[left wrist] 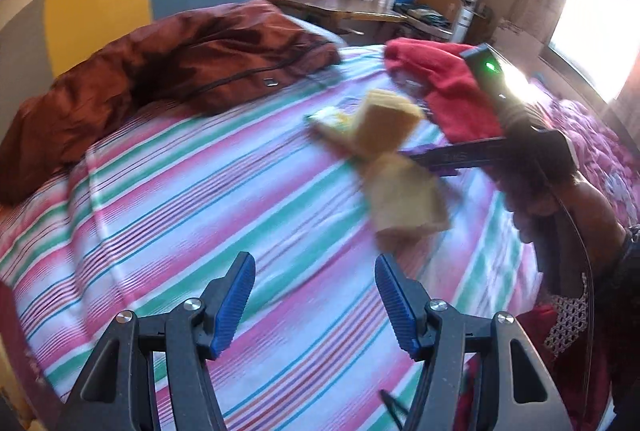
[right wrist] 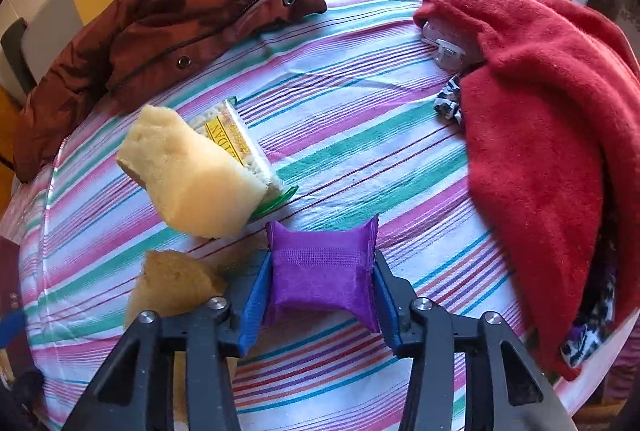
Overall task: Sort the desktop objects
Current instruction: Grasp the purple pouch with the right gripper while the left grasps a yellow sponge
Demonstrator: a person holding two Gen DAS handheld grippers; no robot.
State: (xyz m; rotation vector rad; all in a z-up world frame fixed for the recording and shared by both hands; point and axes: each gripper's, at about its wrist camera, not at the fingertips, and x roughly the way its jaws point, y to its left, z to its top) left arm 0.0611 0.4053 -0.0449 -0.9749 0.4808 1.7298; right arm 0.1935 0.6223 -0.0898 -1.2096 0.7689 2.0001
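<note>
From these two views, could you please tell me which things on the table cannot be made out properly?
- Clear plastic box, right wrist view: mostly hidden under the red blanket; contents unseen.
- Cracker packet, right wrist view: the upper sponge covers its near end, so the label is cut short.
- Sponges, left wrist view: smeared by motion blur.
- Purple packet, right wrist view: no readable print; sides covered by the right tongs.

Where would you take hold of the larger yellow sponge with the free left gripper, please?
Grip the larger yellow sponge across its narrow thickness near the raised upper end, coming from above. It lies tilted, propped on the cracker packet, so that end stands clear of the striped cloth. The left gripper is open and empty.
</note>
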